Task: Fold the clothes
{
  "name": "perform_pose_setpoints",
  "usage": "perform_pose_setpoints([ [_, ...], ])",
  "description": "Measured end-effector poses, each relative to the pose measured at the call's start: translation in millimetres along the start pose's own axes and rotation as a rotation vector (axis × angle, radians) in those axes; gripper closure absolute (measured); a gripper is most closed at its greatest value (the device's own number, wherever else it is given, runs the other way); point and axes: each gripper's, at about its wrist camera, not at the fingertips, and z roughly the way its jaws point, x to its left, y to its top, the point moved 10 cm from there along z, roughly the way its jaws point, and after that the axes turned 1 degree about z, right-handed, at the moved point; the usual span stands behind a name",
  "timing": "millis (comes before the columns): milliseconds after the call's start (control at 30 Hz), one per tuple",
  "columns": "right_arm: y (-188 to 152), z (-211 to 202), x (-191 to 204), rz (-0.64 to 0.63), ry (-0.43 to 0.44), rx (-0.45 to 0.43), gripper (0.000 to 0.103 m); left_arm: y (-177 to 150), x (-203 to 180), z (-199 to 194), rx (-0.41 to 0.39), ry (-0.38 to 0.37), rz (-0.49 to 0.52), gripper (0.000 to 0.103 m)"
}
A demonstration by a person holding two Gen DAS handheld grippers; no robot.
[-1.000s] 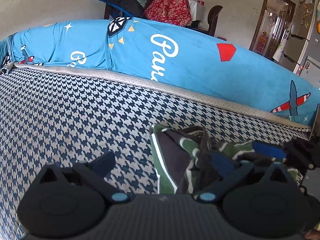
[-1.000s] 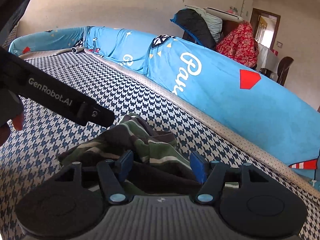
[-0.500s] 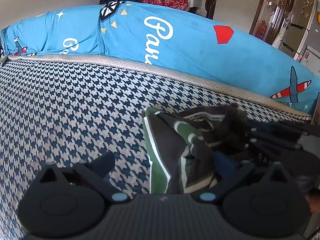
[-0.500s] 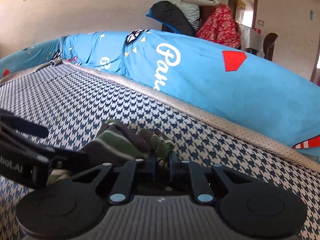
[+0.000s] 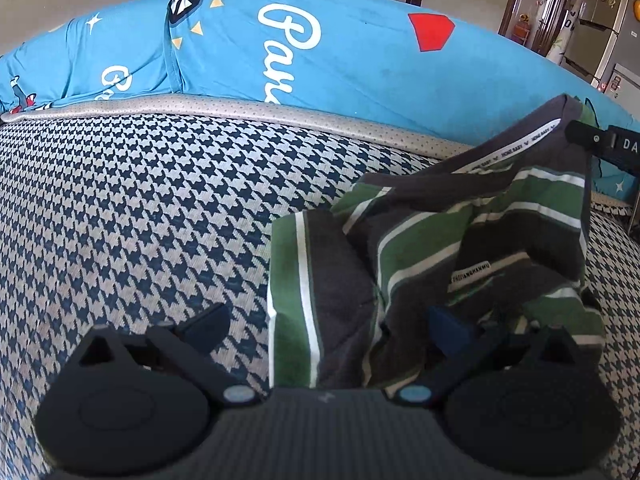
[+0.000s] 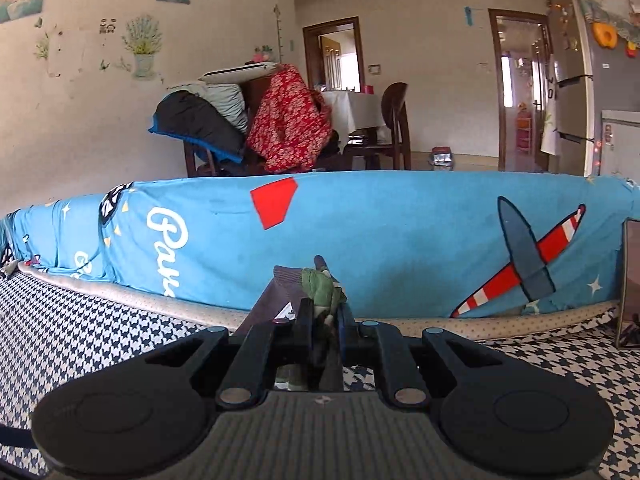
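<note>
The green, grey and white striped shirt [image 5: 460, 248] hangs bunched at 3 o'clock; right gripper [image 6: 322, 316] pinches its edge, left gripper [image 5: 324, 328] is spread wide. A thin pinch could slip

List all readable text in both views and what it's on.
"Pau": white script on the blue cover, rest hidden.
"DA": on the right tongs, cut off.
Neck tape and sewn label of the striped shirt: too small.
Wall posters: illegible.
</note>
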Motion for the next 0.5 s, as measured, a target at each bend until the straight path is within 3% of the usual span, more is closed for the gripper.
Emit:
perform_pose_setpoints([
  [100, 1, 5, -14, 0.035, -0.013, 0.008, 0.091, 1, -7, 8, 0.013, 0.002, 0.002, 0.000],
  [233, 2, 11, -32, 0.082, -0.029, 0.019, 0.089, 1, -11, 24, 0.047, 0.066, 0.019, 0.000],
  [300, -2, 12, -39, 0.094, -0.067, 0.040, 0.075, 0, -11, 29, 0.062, 0.073, 0.006, 0.000],
  [333, -4, 11, -42, 0.103, -0.075, 0.048, 0.063, -1, -11, 30, 0.071, 0.071, -0.003, 0.000],
  [500, -9, 0, -47, 0.075, -0.059, 0.067, 0.059, -1, -11, 32, 0.085, 0.076, -0.017, 0.000],
])
